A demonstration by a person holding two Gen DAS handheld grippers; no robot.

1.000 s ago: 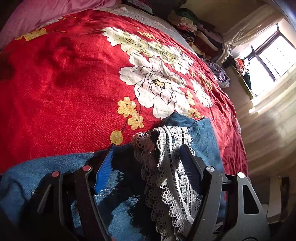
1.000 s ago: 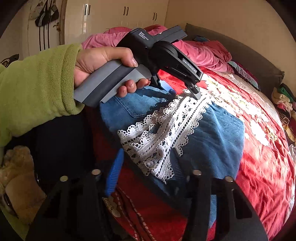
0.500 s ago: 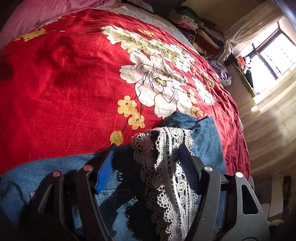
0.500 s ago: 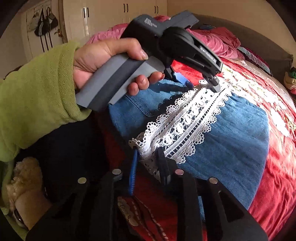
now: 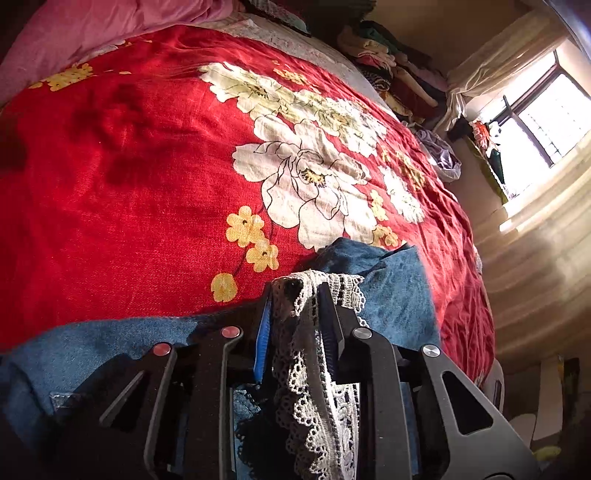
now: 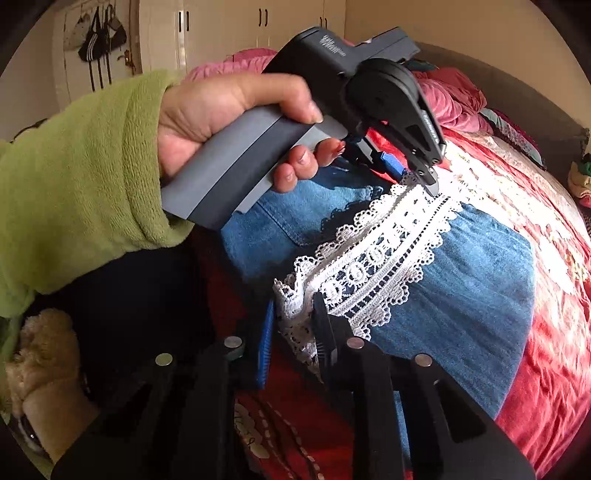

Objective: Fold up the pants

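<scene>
Blue denim pants (image 6: 461, 291) with a white lace hem (image 6: 373, 258) lie on the red flowered bedspread (image 5: 147, 184). My left gripper (image 5: 295, 299) is shut on one end of the lace hem (image 5: 314, 387); the denim (image 5: 391, 288) shows beyond it. In the right wrist view the left gripper (image 6: 417, 173) pinches the far end of the lace. My right gripper (image 6: 293, 314) is shut on the near end of the lace. The lace band is stretched between the two grippers over the denim.
A pink quilt (image 6: 450, 96) lies at the head of the bed. Piled clothes (image 5: 388, 62) sit at the far bedside below a bright window (image 5: 543, 122). White cupboards (image 6: 221, 33) stand behind. A green-sleeved arm (image 6: 81, 177) holds the left gripper.
Both grippers have closed from open onto the lace hem, the right one after moving forward to the near end. The left gripper has stayed at the far end.
</scene>
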